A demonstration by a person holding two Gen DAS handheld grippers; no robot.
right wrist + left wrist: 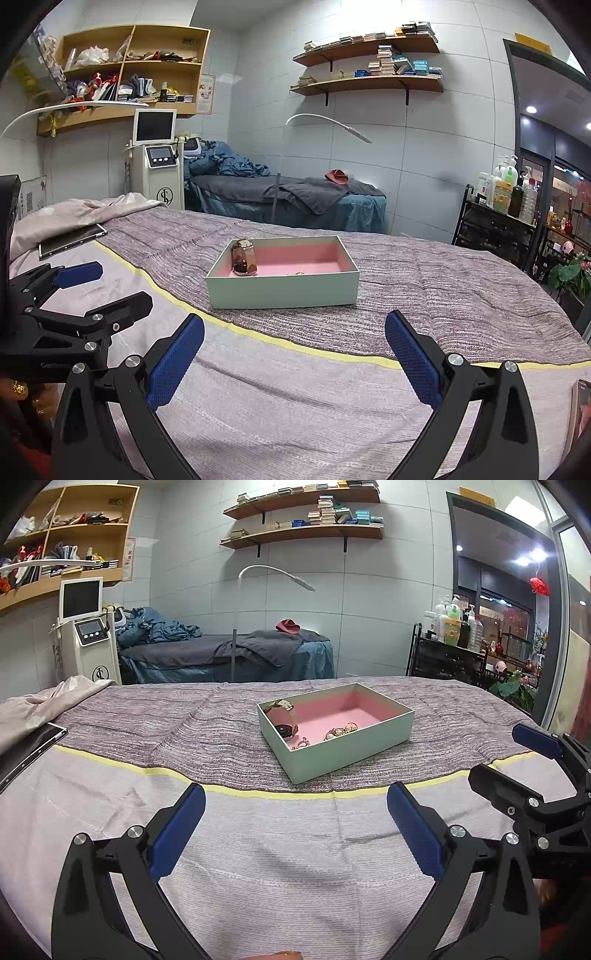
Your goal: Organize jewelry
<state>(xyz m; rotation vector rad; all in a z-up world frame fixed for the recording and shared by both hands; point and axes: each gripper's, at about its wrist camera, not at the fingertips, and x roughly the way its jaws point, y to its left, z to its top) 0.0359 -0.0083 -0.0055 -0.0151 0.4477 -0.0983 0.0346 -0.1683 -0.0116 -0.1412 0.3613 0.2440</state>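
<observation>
Pink foam lines the pale green box (334,738) on the bed (258,867), and the jewelry already lies inside: a watch (284,720) at its 9 o'clock end, bracelets (341,732) and small rings (302,743) toward 6 o'clock, so the sorting looks finished or nearly so. Left tool (295,827) and right tool (293,350) both hover spread apart, holding nothing, with no loose pieces visible on the cover. Only a monogram on the white machine (88,642) at 10 o'clock shows; I cannot read it.

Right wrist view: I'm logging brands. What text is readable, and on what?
"GenRobo", its end lost in shadow: on the black body of the left tool.
Circled monogram on the white machine: letters unclear.
Wall poster and QR sheet: too blurred to read.
</observation>
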